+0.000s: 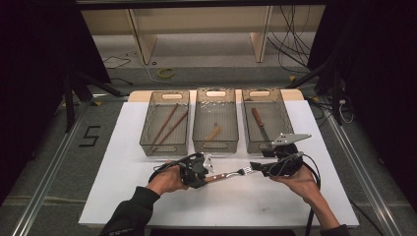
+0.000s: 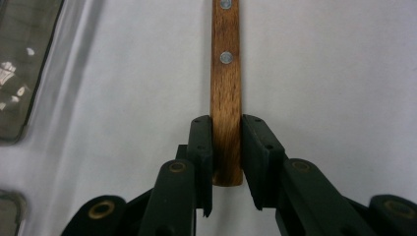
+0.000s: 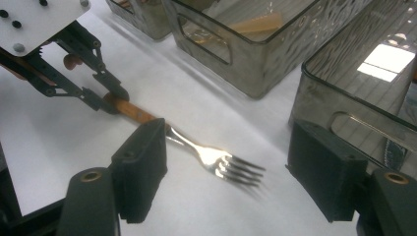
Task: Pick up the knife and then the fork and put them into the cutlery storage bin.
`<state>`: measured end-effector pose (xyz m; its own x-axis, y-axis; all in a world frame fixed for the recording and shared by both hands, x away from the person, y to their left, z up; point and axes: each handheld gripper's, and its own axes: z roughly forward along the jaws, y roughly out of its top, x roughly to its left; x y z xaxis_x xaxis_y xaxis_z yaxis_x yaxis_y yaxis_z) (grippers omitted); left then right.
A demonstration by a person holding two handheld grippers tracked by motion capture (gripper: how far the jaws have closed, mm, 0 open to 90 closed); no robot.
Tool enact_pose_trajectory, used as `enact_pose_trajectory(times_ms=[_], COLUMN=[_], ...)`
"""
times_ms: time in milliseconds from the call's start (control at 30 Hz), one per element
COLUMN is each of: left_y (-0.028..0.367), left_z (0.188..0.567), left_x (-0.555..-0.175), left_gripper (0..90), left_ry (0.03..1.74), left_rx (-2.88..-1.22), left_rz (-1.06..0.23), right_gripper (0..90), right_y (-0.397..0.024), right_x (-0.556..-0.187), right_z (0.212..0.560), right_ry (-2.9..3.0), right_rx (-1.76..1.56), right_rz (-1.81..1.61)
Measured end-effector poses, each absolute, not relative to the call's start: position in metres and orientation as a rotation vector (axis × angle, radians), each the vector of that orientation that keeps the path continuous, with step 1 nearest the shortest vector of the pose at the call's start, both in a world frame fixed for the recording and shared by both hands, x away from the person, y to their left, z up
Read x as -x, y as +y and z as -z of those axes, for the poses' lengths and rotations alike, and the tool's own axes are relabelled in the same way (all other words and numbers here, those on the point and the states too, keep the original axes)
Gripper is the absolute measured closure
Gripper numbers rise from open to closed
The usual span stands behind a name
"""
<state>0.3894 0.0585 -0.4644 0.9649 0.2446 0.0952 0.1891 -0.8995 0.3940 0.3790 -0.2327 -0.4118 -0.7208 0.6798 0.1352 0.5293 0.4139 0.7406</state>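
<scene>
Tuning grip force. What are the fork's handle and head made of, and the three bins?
Fork handle: looks like wood, brown with streaked grain, matte, two metal rivets. Fork head: probably steel, polished, bright glare on the tines. Bins: seemingly smoky translucent plastic, glossy, contents visible through the walls. The left gripper has its pads against the handle.

A glossy metal head and a grained wooden handle are shown on the fork (image 3: 216,160); matt white paper covers the table (image 1: 147,196).

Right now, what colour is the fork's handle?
Warm brown wood with silver rivets; the fork's handle shows best in the left gripper view.
</scene>
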Motion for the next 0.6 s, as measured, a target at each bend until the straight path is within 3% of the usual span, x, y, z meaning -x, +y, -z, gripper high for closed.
enact_pose_trajectory(times_ms=[600], left_y=[0.053], left_z=[0.432], left_x=[-0.369], left_gripper=[74.7], left_ry=[0.258], left_rx=[-2.638], left_rz=[-0.182], right_gripper=[31.7], right_y=[-0.211], right_x=[-0.367], right_z=[0.403], right_ry=[2.564], right_rx=[-0.872], right_rz=[-1.240])
